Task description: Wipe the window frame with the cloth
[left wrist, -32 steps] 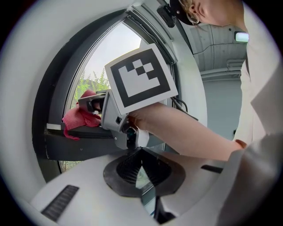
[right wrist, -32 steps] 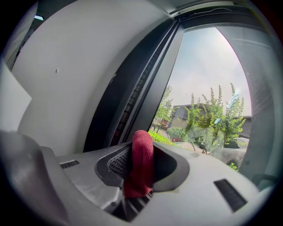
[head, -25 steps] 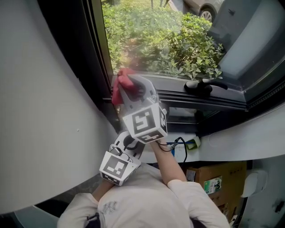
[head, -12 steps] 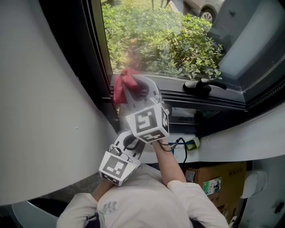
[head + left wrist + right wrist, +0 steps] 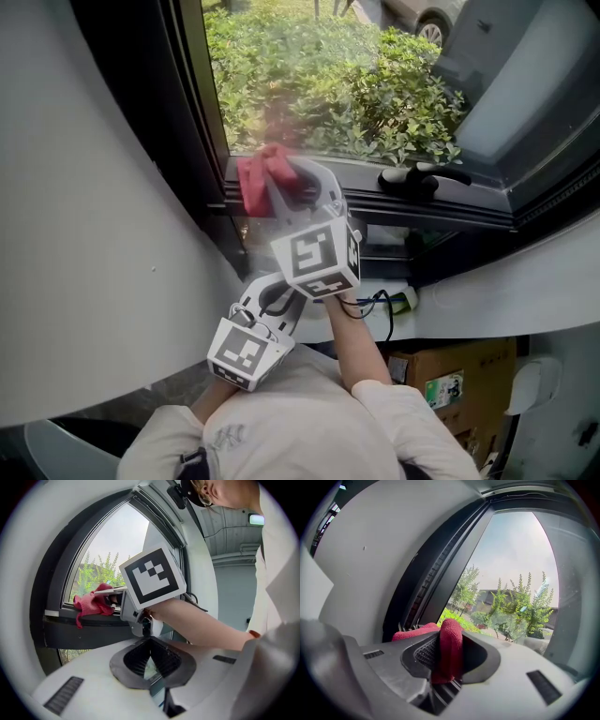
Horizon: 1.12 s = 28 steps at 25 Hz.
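A red cloth (image 5: 260, 176) is bunched against the dark window frame (image 5: 441, 214) at its lower left corner, on the bottom rail. My right gripper (image 5: 281, 190) is shut on this cloth, with its marker cube just behind. In the right gripper view the cloth (image 5: 451, 648) is pinched between the ribbed pads (image 5: 425, 652) of that gripper (image 5: 449, 641), and the frame's upright (image 5: 440, 569) rises ahead. My left gripper (image 5: 274, 298) hangs lower, beneath the right one, away from the frame. Seen along its own jaws, the left gripper (image 5: 150, 641) is shut on nothing, facing the cloth (image 5: 91, 604).
A black window handle (image 5: 424, 178) sits on the bottom rail to the right of the cloth. A white wall (image 5: 94, 234) curves close on the left. Below the white sill (image 5: 487, 300) are a cable (image 5: 380, 305) and a cardboard box (image 5: 459, 370). Shrubs (image 5: 375, 94) show through the glass.
The right gripper and the red cloth have edged slightly to the right along the bottom rail. The left gripper has stayed where it was.
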Tool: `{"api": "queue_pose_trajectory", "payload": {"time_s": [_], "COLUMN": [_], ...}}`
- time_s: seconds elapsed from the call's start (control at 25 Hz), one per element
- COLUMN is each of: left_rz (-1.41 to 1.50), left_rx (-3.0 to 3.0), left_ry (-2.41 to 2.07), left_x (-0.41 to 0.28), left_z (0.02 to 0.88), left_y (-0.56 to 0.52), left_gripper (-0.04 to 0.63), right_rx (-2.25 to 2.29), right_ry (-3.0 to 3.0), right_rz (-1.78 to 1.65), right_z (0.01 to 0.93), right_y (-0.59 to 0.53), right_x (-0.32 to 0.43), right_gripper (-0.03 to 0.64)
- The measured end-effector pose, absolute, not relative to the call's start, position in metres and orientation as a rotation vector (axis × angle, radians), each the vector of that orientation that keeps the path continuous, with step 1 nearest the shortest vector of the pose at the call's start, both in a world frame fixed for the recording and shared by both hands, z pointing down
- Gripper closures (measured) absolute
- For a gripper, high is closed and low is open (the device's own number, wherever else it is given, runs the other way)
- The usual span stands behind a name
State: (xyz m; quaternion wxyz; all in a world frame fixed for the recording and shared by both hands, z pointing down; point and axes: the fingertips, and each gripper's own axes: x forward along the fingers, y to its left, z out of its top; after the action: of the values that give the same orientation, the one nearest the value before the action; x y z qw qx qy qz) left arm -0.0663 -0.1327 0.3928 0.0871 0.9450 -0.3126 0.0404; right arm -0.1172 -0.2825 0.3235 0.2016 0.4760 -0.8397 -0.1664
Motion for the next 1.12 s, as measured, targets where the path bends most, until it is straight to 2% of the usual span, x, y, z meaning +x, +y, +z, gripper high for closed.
{"api": "queue_pose_trajectory", "payload": {"time_s": [1.12], "left_rz": [0.103], "left_rx": [2.822], "left_ry": [-0.892], "left_x": [-0.050], "left_z": [0.390], "left_y": [-0.124], "left_gripper": [0.586], "right_rx": [1.461], "right_ry": [-2.316], "right_rz": [-0.413], "right_z": [0.321], "right_y": [-0.278], "right_x": [-0.064], "right_gripper": [0.515]}}
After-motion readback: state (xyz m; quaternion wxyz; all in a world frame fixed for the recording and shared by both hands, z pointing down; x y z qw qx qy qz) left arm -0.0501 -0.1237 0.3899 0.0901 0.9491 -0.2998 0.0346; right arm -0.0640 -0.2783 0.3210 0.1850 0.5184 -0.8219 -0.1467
